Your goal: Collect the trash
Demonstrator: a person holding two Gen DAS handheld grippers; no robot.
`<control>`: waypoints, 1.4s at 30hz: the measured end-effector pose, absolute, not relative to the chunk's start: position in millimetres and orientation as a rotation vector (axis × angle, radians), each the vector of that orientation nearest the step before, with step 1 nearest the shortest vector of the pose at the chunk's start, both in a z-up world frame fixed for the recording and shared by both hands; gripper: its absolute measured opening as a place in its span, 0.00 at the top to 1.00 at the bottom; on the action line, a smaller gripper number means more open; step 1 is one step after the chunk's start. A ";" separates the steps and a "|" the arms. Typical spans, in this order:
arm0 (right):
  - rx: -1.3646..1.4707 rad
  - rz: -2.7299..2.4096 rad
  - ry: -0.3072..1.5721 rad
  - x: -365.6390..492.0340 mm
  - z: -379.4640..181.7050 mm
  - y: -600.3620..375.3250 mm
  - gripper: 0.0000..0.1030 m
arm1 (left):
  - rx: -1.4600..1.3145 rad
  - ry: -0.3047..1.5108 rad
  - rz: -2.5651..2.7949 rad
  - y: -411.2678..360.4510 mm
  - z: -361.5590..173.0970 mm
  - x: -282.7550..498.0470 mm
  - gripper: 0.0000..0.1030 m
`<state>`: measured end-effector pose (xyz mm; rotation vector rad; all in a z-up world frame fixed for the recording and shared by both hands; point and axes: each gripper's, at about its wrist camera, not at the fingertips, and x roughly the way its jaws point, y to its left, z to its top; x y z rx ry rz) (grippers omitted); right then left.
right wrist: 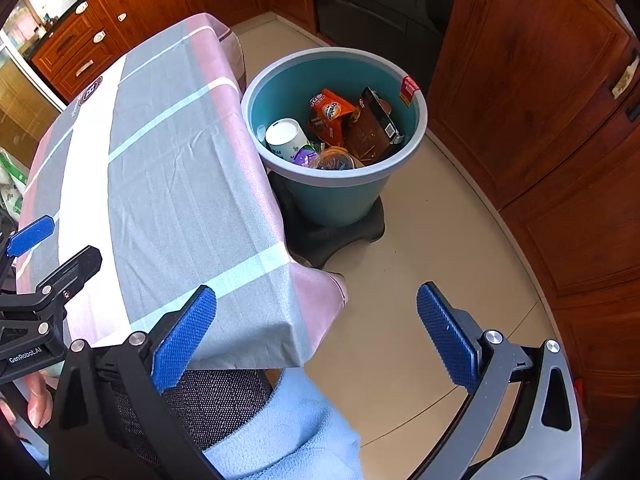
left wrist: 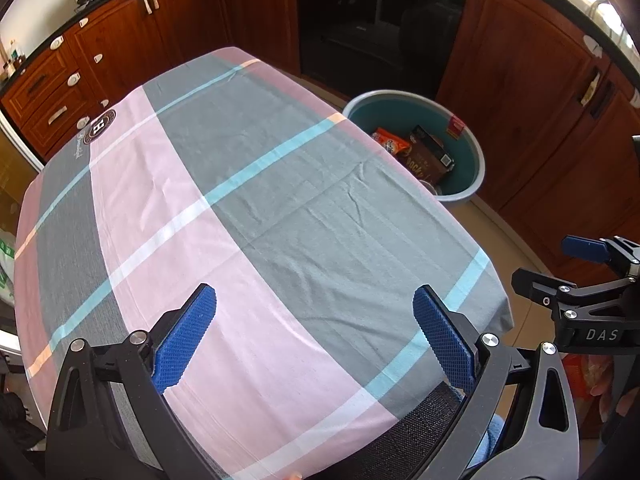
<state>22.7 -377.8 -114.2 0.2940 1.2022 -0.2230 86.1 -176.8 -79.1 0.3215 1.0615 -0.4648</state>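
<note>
The worktop (left wrist: 280, 200), draped in a pink, grey and light-blue checked cloth, carries nothing on its visible surface. The left gripper (left wrist: 314, 336) hangs above the near edge of the worktop with its blue-padded fingers spread wide and nothing between them. The right gripper (right wrist: 316, 336) is just off the near right corner of the worktop, over the beige floor (right wrist: 420, 280), its jaws likewise spread wide and empty; in the left wrist view it shows at the right border, beside the worktop's near right corner. The teal bin (right wrist: 334, 196) with a pale rim stands on the floor on a dark base, just beside the right edge of the worktop, toward the far end. The trash lies inside it: an orange wrapper (right wrist: 330, 114), a dark brown box (right wrist: 370, 130) leaning against the far wall, a white cup (right wrist: 285, 136) tipped on its side near the worktop side, a purple item (right wrist: 303, 157) and a clear crumpled plastic piece (right wrist: 332, 159) at the near wall. A small red label (right wrist: 409, 89) sits on the bin's far rim. Brown wooden cabinets (right wrist: 540, 100) and a dark oven front (left wrist: 380, 28) stand behind. A light-blue sleeve or trouser leg (right wrist: 288, 432) shows at the bottom of the right wrist view.
</note>
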 end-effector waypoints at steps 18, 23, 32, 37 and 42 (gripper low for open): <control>0.297 -0.227 1.213 23.0 -120.1 -380.2 0.06 | 0.324 1.064 -0.467 -176.7 -86.7 86.1 0.04; 0.300 -0.231 1.212 22.8 -121.1 -381.0 0.06 | 0.296 1.078 -0.512 -177.5 -87.3 84.7 0.04; 0.299 -0.234 1.210 22.7 -120.6 -382.5 0.06 | 0.323 1.062 -0.493 -179.4 -86.1 82.0 0.04; 0.296 -0.237 1.206 22.5 -118.3 -382.0 0.06 | 0.334 1.049 -0.488 -179.8 -83.2 80.1 0.04; 0.293 -0.238 1.204 22.1 -117.0 -381.8 0.06 | 0.338 1.043 -0.490 -179.6 -81.1 78.7 0.04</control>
